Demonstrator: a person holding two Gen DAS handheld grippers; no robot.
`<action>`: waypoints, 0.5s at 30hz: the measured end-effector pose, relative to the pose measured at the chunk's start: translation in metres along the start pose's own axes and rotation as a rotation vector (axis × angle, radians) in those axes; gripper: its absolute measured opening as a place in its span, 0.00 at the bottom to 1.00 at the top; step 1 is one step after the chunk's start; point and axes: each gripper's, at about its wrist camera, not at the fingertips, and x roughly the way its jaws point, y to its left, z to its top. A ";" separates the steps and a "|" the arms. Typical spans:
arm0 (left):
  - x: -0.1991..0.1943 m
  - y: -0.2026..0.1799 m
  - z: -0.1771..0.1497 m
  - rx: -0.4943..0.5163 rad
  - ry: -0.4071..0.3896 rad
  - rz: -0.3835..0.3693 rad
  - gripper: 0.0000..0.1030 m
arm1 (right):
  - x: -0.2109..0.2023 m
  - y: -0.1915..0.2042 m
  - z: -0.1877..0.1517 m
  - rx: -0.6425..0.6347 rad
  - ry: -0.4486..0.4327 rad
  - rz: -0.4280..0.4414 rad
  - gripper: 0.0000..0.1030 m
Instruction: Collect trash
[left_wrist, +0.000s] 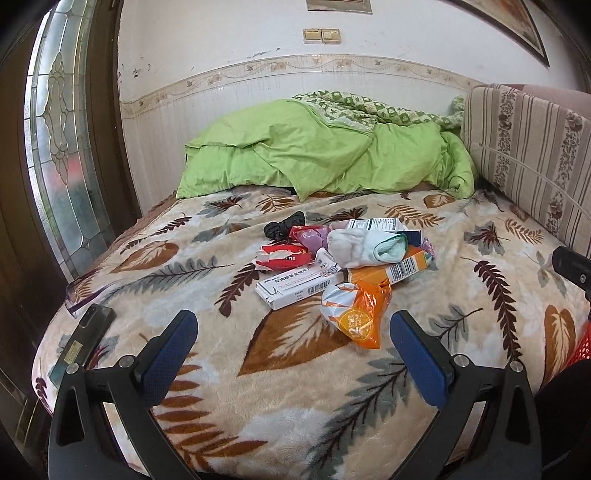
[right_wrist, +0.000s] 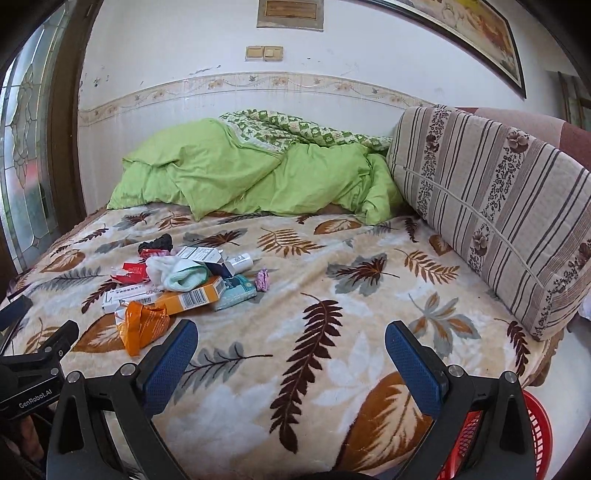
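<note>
- The left wrist view looks forward from the foot of the bed (left_wrist: 295, 369) toward the wall, with the trash pile (left_wrist: 343, 266) near and centred
- The right wrist view faces the same way from further right, with the pile (right_wrist: 177, 284) at its left
- Both share the bed, the green duvet (left_wrist: 325, 162) and the striped cushion (right_wrist: 498, 221)

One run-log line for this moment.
left tool: open, empty | right tool: open, empty | trash pile: untouched on leaf-print blanket | red basket: beside bed, near right tool

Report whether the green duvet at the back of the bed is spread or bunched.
Bunched. The green duvet lies crumpled in a heap along the wall, leaving the leaf-print blanket uncovered.
</note>
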 end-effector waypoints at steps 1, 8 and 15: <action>0.001 0.000 0.000 0.000 0.002 0.002 1.00 | 0.000 0.001 0.000 -0.004 -0.001 0.001 0.99; 0.001 0.003 -0.001 -0.003 0.009 -0.005 1.00 | 0.002 -0.001 0.001 0.003 0.015 0.000 0.99; 0.001 0.003 0.000 -0.004 0.011 -0.007 1.00 | 0.004 -0.002 0.001 0.009 0.020 -0.004 0.99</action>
